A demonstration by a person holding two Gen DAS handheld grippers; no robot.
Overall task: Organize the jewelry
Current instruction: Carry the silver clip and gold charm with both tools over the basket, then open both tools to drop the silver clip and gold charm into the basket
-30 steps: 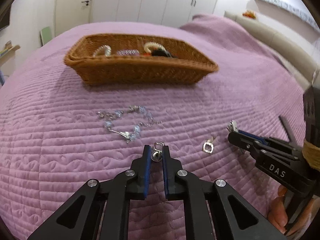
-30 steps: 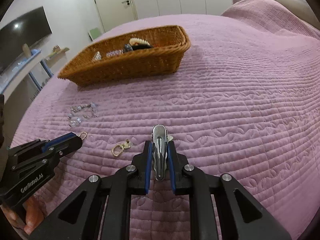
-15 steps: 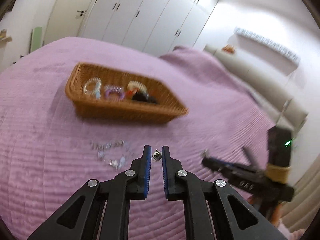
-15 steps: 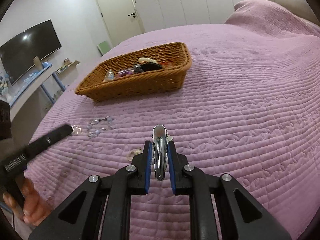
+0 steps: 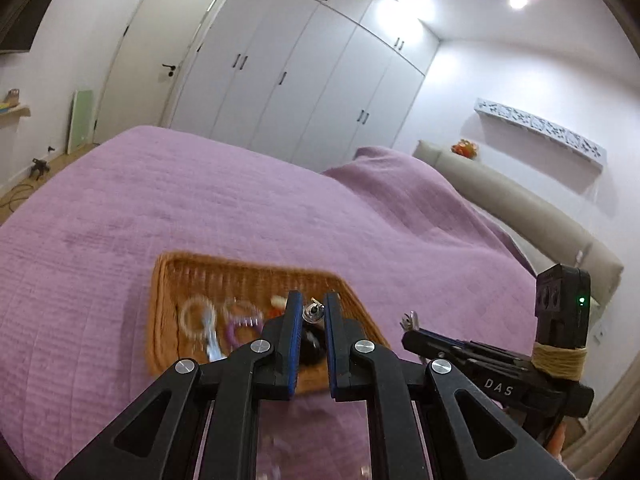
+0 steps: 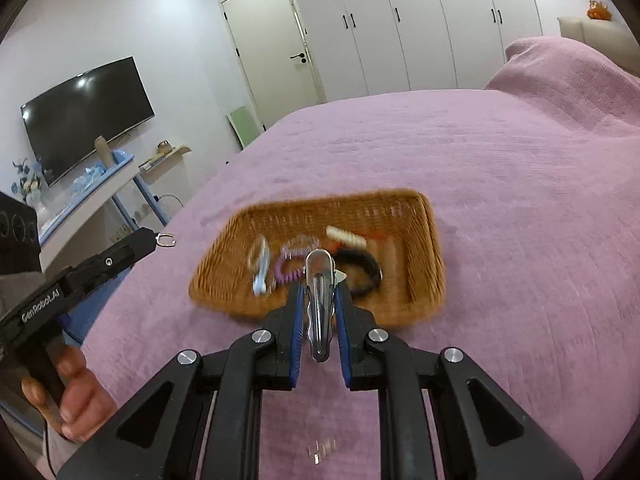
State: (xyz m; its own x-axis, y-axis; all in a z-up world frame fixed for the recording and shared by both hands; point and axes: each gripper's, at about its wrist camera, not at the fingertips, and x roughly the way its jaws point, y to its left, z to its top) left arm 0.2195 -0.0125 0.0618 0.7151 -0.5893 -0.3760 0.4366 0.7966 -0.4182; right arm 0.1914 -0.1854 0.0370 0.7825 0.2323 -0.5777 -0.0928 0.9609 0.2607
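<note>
Both grippers loaded above wicker basket (image 6: 424, 216) on purple bedspread (image 6: 500, 184).
"GenRobot.AI" on left gripper (image 6: 158, 239), clamped on small metal clasp (image 6: 166, 239); "DAS" on right gripper (image 6: 318, 294), clamped on silver hair clip (image 6: 319, 304); hair ties in basket.

Bedspread (image 6: 500, 184) is bare and open on all sides of the basket (image 6: 434, 248), widest toward the far edge and the right side. Basket floor is crowded on its left half and middle: clear ring (image 5: 196, 314), purple coil tie (image 6: 286, 270), black tie (image 6: 366, 266), cream clip (image 6: 346, 236). Right end of the basket floor looks free. Basket walls are low, top open. Small metal piece (image 6: 322, 450) lies on the bedspread near the front edge, blurred. Pillow hump (image 6: 560, 76) rises at the far right corner. Left gripper (image 6: 154, 239) and right gripper (image 6: 318, 292) are well apart.
</note>
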